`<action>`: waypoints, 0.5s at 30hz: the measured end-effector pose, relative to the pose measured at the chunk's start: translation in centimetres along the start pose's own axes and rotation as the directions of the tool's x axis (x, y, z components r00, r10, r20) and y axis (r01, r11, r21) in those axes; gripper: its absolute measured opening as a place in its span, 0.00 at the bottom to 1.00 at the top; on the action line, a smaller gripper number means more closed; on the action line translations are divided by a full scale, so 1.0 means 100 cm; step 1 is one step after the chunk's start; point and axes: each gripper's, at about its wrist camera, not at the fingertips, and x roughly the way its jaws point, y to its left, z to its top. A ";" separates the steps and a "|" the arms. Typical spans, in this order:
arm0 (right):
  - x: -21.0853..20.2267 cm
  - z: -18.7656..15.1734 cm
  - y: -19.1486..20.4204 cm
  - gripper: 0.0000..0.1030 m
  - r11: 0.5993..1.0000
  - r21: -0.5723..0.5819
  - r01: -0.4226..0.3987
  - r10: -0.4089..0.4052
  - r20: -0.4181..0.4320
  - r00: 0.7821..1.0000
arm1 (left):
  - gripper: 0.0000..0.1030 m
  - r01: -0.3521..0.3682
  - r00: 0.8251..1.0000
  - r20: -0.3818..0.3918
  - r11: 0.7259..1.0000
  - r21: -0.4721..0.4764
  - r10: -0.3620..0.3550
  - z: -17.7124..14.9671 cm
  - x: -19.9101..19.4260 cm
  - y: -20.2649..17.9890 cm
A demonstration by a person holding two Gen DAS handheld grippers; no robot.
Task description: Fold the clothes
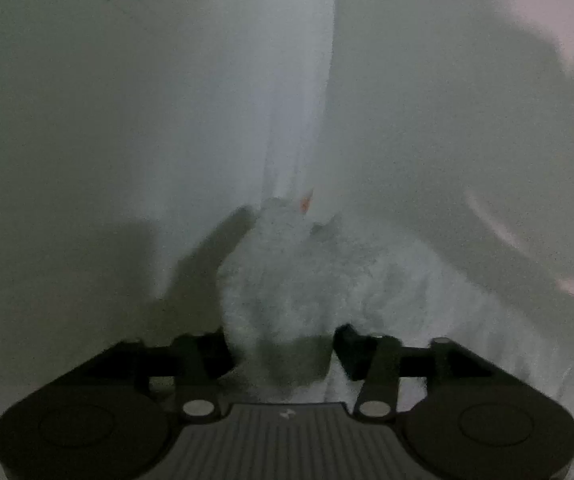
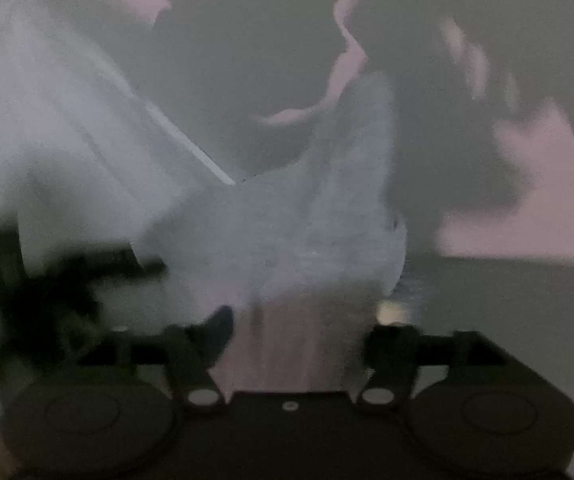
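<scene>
Nearest the lens in the left wrist view, the left tool (image 1: 283,350) stands with its jaws parted, a bunched end of the fluffy white garment (image 1: 279,276) lying in the gap; the cloth fills the space, yet the pads do not visibly pinch it, so the tool reads as open around the cloth, not gripping it. In the right wrist view the right tool (image 2: 299,344) also stands open, and pale cloth hangs blurred across the gap without any clear squeeze from either side. The risk, as a judgement, is plain: with both tools slack and the pictures smeared as by fast motion, the garment (image 2: 287,216) can slide out and drop in a heap, or only one layer gets caught when the jaws shut, which would twist the fold and leave a crooked edge. A loose flap could also snag on a finger. Farther out, the garment runs away from the left tool as a long narrow band toward the top of that picture, so its long axis lies roughly along the tool's pointing line, with a small orange tag (image 1: 306,201) on it just past the bunch. Beyond it lies a pale surface; whether that is the counter cannot be told.
</scene>
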 end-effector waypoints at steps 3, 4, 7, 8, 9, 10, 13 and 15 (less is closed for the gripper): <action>0.009 -0.004 -0.016 0.74 0.982 -0.164 0.093 -0.099 -0.030 0.995 | 0.53 -0.141 0.989 -0.023 0.985 0.102 0.144 -0.021 0.036 -0.013; 0.006 -0.006 -0.023 0.79 0.977 -0.187 0.102 -0.109 -0.029 0.994 | 0.57 -0.178 0.984 0.005 0.978 0.111 0.179 -0.029 0.036 -0.013; 0.001 -0.010 -0.040 0.80 0.968 -0.217 0.126 -0.137 -0.037 0.990 | 0.83 -0.239 0.969 0.082 0.965 0.104 0.232 -0.039 0.026 -0.009; 0.000 -0.013 -0.042 0.80 0.966 -0.223 0.129 -0.139 -0.033 0.990 | 0.84 -0.262 0.961 0.109 0.961 0.087 0.253 -0.040 0.020 -0.007; 0.001 -0.015 -0.042 0.77 0.965 -0.232 0.121 -0.130 -0.025 0.991 | 0.84 -0.262 0.959 0.128 0.963 0.067 0.252 -0.040 0.016 -0.006; 0.004 -0.016 -0.042 0.74 0.963 -0.245 0.107 -0.115 -0.016 0.993 | 0.85 -0.250 0.960 0.143 0.967 0.047 0.241 -0.039 0.012 -0.005; 0.018 -0.017 -0.029 0.67 0.956 -0.287 0.053 -0.062 -0.023 0.998 | 0.88 -0.135 0.983 0.125 0.991 0.002 0.134 -0.063 -0.001 -0.002; 0.029 -0.024 -0.023 0.67 0.952 -0.306 -0.001 -0.017 -0.056 0.998 | 0.88 -0.092 0.993 0.071 0.996 -0.009 0.093 -0.079 0.005 0.000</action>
